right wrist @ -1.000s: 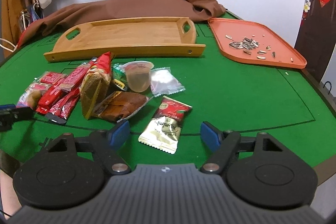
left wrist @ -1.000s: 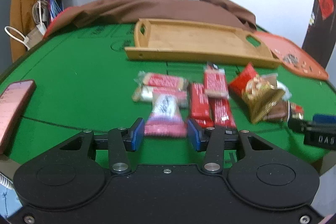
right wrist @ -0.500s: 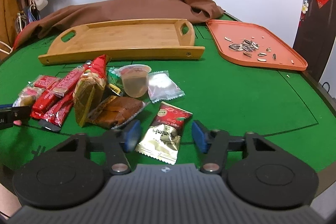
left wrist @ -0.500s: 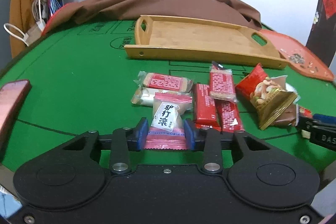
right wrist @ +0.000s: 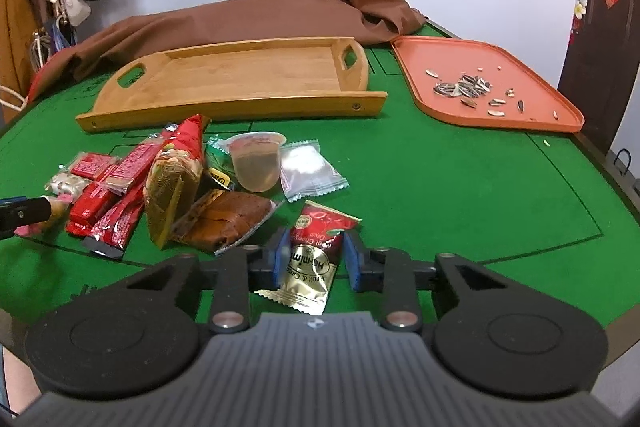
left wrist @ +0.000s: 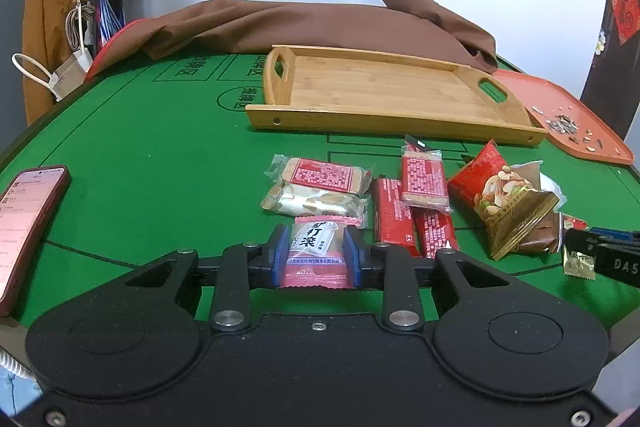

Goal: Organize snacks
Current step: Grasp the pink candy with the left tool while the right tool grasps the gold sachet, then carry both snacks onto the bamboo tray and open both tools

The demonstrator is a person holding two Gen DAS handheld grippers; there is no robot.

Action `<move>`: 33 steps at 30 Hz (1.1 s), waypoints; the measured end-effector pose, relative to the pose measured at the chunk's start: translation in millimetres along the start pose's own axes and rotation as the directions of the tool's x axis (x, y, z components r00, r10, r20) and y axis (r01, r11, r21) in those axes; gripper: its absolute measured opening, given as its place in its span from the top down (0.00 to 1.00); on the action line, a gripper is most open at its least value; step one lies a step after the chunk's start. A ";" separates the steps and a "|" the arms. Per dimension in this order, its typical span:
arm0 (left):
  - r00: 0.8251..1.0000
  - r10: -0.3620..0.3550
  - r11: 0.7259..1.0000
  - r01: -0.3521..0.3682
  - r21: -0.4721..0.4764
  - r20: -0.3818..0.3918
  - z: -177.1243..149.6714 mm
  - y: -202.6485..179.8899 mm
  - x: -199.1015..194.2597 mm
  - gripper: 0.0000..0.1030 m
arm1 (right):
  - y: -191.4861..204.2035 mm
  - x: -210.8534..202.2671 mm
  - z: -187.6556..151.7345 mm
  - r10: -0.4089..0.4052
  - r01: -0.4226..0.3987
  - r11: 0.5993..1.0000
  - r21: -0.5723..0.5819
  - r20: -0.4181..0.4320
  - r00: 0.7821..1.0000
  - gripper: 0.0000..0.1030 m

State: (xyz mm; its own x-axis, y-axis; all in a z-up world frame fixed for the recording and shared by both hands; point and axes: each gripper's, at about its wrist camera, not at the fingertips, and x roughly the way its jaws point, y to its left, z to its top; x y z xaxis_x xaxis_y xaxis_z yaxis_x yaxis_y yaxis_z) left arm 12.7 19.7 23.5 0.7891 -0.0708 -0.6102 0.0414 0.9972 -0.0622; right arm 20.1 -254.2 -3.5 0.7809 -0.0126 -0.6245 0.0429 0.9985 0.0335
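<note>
Both claws on snack packets at the near edge of the green surface (right wrist: 440,179).

Our left claw (left wrist: 313,255) is closing on the pink packet (left wrist: 314,247); our right claw (right wrist: 313,257) grips the gold-red candy packet (right wrist: 310,263). One wooden tray (right wrist: 240,75) lies empty beyond, one orange tray (right wrist: 532,83) holds seeds; three red bars (left wrist: 416,211) crowd between.

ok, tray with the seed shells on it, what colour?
Orange tray, plain with no pattern; clearest in the right wrist view.
</note>
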 end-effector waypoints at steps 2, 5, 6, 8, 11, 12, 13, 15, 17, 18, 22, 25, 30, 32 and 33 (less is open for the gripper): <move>1.000 0.002 1.000 -0.002 0.003 0.002 -0.4 -0.2 0.0 0.73 | 2.6 1.6 -0.7 -0.002 0.002 1.000 -0.002 0.008 1.000 0.46; 1.000 0.004 1.000 -0.004 0.007 0.002 -0.7 -0.6 1.4 0.73 | 6.6 6.9 -2.1 -0.024 0.024 1.000 -0.005 0.013 1.000 0.46; 1.000 0.007 1.000 -0.007 0.004 -0.004 -1.2 -0.1 3.3 0.72 | 7.9 8.6 -2.8 -0.034 0.034 0.999 -0.008 0.018 0.999 0.47; 1.000 0.005 1.000 -0.005 -0.001 -0.017 -2.1 0.3 7.3 0.70 | 13.0 10.2 -4.1 -0.067 0.068 0.997 -0.033 0.036 0.997 0.46; 0.999 0.000 1.000 0.000 -0.007 -0.041 -4.5 0.7 15.1 0.72 | 17.0 9.6 -4.8 -0.072 0.074 0.996 -0.039 0.043 0.996 0.62; 0.999 0.005 1.000 -0.005 0.007 -0.038 -4.7 -0.5 14.7 0.73 | 17.2 9.4 -4.1 -0.072 0.073 0.997 -0.038 0.040 0.997 0.62; 0.999 0.004 1.000 -0.004 0.009 -0.039 -4.8 -0.6 14.2 0.73 | 16.8 9.0 -3.4 -0.067 0.068 0.997 -0.038 0.037 0.997 0.63; 0.999 -0.013 1.000 0.013 0.002 -0.038 -4.0 0.8 11.3 0.74 | 14.6 7.1 -2.3 -0.047 0.048 0.998 -0.036 0.027 0.999 0.64; 0.999 -0.020 1.000 0.020 0.000 -0.031 -1.8 2.1 7.1 0.74 | 12.3 3.2 -1.2 -0.041 0.042 0.999 -0.035 0.030 0.999 0.64; 1.000 -0.020 1.000 0.020 0.002 -0.022 -0.1 2.5 4.5 0.74 | 11.3 0.8 -0.2 -0.044 0.045 0.998 -0.038 0.036 0.998 0.65; 0.999 -0.042 0.999 0.042 -0.006 0.004 10.4 6.0 -2.7 0.74 | 2.3 -8.3 8.9 -0.040 0.041 0.999 -0.018 0.057 0.998 0.65; 0.998 -0.060 0.998 0.061 -0.011 0.016 21.0 9.2 -3.9 0.74 | -5.5 -12.4 19.0 -0.033 0.033 0.999 0.006 0.074 0.997 0.65; 0.996 -0.080 0.997 0.080 0.006 0.037 46.7 10.2 2.2 0.74 | -16.7 -10.0 42.8 0.014 -0.018 0.999 0.041 0.083 0.996 0.65; 0.996 -0.074 0.997 0.073 0.018 0.044 58.8 8.4 8.4 0.74 | -18.9 -5.5 55.1 0.039 -0.043 0.998 0.046 0.078 0.996 0.65; 0.996 -0.073 0.997 0.072 0.022 0.046 64.9 7.6 11.6 0.74 | -19.5 -2.3 62.7 0.051 -0.055 0.997 0.047 0.073 0.996 0.65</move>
State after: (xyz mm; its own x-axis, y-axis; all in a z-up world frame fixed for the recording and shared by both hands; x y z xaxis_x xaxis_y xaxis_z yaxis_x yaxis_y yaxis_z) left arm 62.0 28.0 67.2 0.8114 -0.1420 -0.5669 0.1116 0.9898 -0.0882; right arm 56.6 -277.0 46.2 0.8256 0.0346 -0.5632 0.0295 0.9941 0.1044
